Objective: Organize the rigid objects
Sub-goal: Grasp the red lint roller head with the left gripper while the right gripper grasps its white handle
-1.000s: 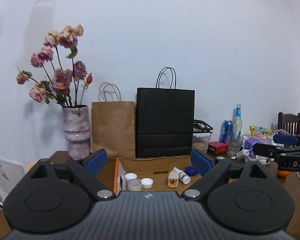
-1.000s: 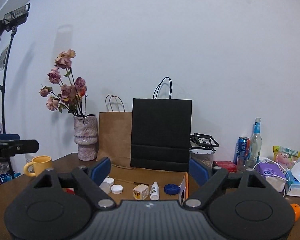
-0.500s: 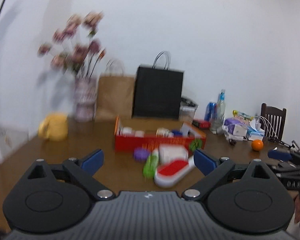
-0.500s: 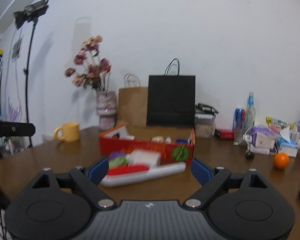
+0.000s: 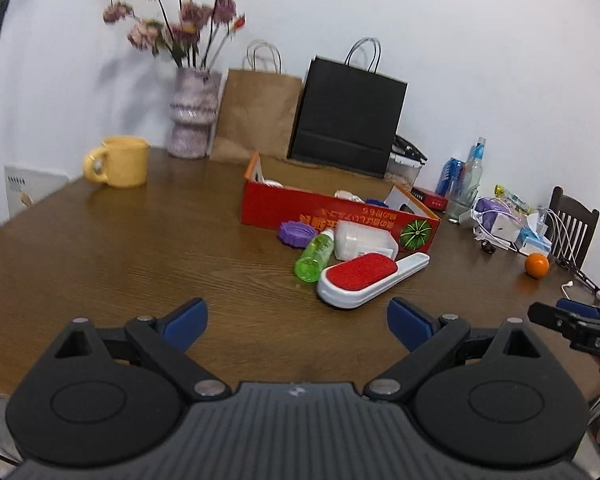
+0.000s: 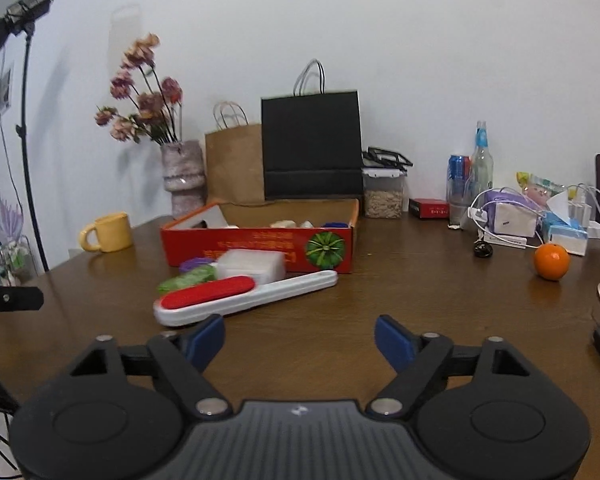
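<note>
Lying before the red cardboard box (image 6: 260,246), the fuzzy lint brush (image 6: 240,294) faces both empty grippers, left (image 5: 296,318) wide apart, right (image 6: 300,338) just narrowing.

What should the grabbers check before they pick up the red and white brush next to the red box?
1. Left gripper fingers open with nothing between them: ok.
2. Right gripper fingers open and empty; they have just been closing a little: ok.
3. Red and white brush lies flat on the table with nothing on top of it: ok.
4. Room around the brush: not ok. The green bottle and the white container lie close against its red end.
5. Red box open on top, ready to take things: ok.
6. Free room inside the box for the long brush: cannot tell.
</note>
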